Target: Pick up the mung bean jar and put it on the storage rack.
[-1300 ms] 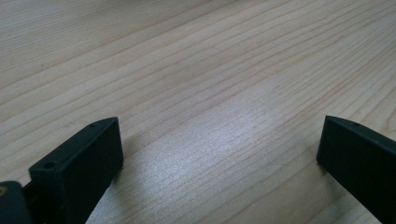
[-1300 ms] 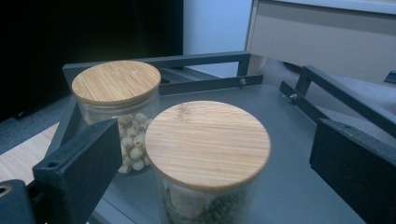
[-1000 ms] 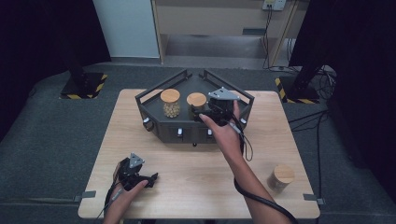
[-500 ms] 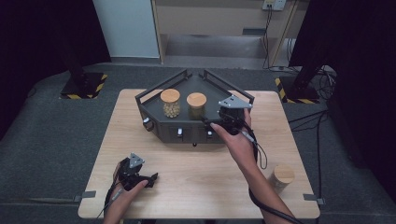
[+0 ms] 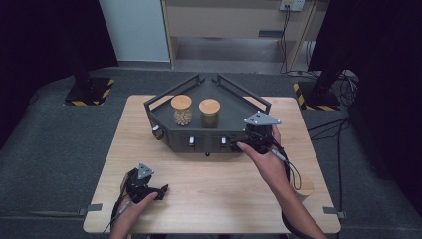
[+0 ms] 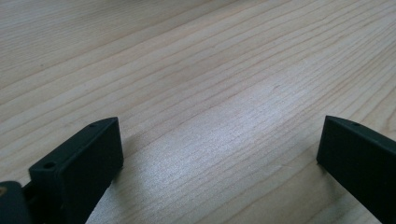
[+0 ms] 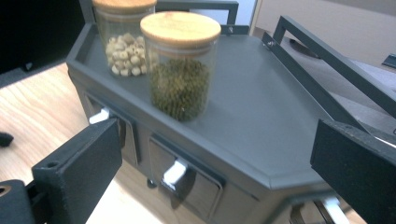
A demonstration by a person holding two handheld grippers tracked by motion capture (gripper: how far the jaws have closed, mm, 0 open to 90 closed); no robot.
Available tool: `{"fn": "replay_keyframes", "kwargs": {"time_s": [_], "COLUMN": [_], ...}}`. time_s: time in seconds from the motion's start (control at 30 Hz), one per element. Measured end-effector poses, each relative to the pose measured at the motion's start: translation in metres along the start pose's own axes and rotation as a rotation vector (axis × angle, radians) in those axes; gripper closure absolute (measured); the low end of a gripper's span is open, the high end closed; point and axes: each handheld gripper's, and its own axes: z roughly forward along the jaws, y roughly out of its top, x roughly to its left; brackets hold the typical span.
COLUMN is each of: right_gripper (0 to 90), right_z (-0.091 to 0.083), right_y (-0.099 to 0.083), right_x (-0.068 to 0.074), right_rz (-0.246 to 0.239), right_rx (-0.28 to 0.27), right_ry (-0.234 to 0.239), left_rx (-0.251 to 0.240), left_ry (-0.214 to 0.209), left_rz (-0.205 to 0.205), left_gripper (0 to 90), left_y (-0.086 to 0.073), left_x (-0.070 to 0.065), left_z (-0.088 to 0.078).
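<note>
Your right gripper (image 5: 249, 144) sits at the front-right corner of the dark grey rack (image 5: 234, 107), jaws spread wide with nothing between them. In the right gripper view (image 7: 215, 177) the jaws frame the rack's top deck and front face — no contact visible.

On the deck: the jar of green-brown grains (image 7: 181, 65) stands upright with its wooden lid on, nearest your right gripper. The jar of pale round beans (image 7: 122, 39) stands just beside it, farther back in that view, also lidded and upright. In the high view they stand side by side near the middle of the deck, pale jar (image 5: 181, 109) left, green jar (image 5: 209, 113) right.

Front face of the rack shows small drawers with white pulls (image 7: 175, 171) — all look closed.

Your left gripper (image 5: 158, 190) lies low on the wooden table (image 5: 209, 194), near the front-left edge, well apart from the rack. Jaws spread, bare wood between them (image 6: 219, 154).

A third wooden-lidded jar (image 5: 303, 186) stands on the table near the right edge, just beside your right forearm.
</note>
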Motion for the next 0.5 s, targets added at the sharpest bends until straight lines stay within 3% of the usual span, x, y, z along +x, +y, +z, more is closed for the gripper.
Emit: {"fn": "replay_keyframes", "kwargs": {"time_s": [0.5], "right_gripper": [2.3], "right_z": [-0.024], "right_y": [-0.004], "right_x": [-0.01], "right_rz": [0.013], "right_rx": [0.031], "right_ry": [0.002], "left_rx": [0.0], "left_ry": [-0.001], "left_rz": [0.001], "left_gripper": [0.0], "left_y": [0.0], "left_x": [0.0], "left_z": [0.0]}}
